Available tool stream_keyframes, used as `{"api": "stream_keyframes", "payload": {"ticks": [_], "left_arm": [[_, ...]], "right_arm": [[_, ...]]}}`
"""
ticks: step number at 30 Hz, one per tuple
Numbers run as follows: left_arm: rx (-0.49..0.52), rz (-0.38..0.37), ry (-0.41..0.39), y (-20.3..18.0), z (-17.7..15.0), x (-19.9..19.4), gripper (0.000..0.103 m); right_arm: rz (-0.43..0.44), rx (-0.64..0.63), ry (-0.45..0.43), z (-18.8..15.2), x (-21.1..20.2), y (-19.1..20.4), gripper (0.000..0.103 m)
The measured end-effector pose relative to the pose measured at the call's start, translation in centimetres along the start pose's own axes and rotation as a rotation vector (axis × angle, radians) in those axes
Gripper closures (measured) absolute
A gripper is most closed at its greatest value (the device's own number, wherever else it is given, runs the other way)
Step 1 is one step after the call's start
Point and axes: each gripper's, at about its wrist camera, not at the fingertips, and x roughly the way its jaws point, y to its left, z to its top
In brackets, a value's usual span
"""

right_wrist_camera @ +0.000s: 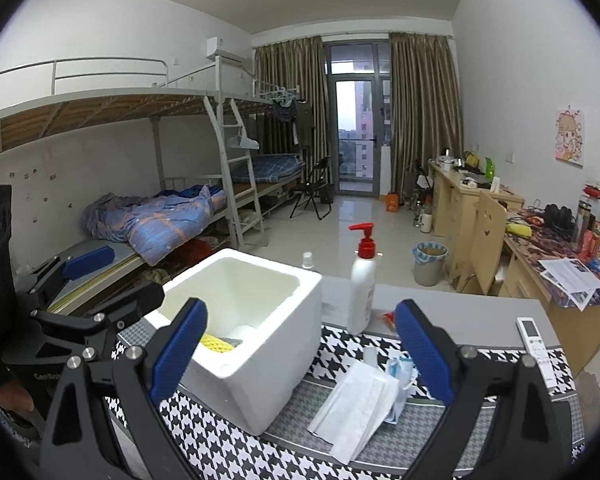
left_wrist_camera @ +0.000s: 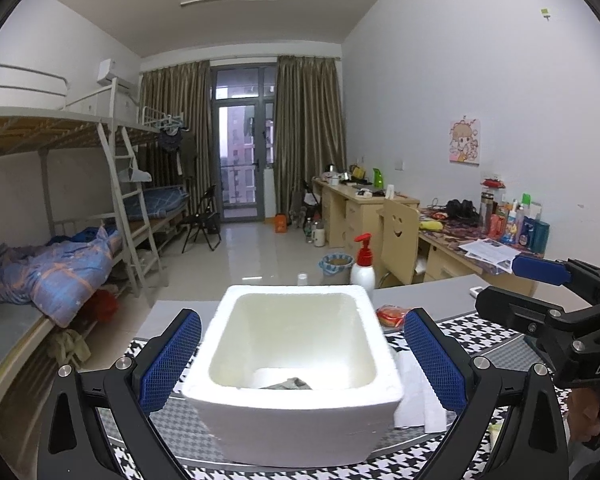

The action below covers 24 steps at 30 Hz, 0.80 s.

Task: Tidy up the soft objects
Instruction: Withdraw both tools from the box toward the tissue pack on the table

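A white foam box (left_wrist_camera: 296, 412) stands on a houndstooth mat (left_wrist_camera: 496, 332); it also shows in the right wrist view (right_wrist_camera: 260, 368). Inside lie a grey cloth (left_wrist_camera: 288, 383), a yellow mesh thing (right_wrist_camera: 217, 345) and something white. White tissues (right_wrist_camera: 358, 404) and a blue-white packet (right_wrist_camera: 400, 368) lie on the mat right of the box. My left gripper (left_wrist_camera: 302, 354) is open and empty, its fingers either side of the box. My right gripper (right_wrist_camera: 300, 354) is open and empty above the tissues and the box's right side.
A white pump bottle with a red top (right_wrist_camera: 362, 280) stands behind the mat. A red packet (left_wrist_camera: 392, 314) lies near it. A white remote (right_wrist_camera: 534, 338) lies at the table's right edge. Bunk beds stand left, desks and a chair right.
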Motion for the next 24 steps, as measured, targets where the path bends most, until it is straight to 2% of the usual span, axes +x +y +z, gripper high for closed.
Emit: {"api": "stream_keyframes", "payload": {"ticks": [24], "left_arm": [[0.048,-0.093,0.007,-5.1,0.1,0.5,0.001]], "right_arm": [[-0.085,0.045,-0.015,-1.8,-3.6,-4.5,0.006]]}}
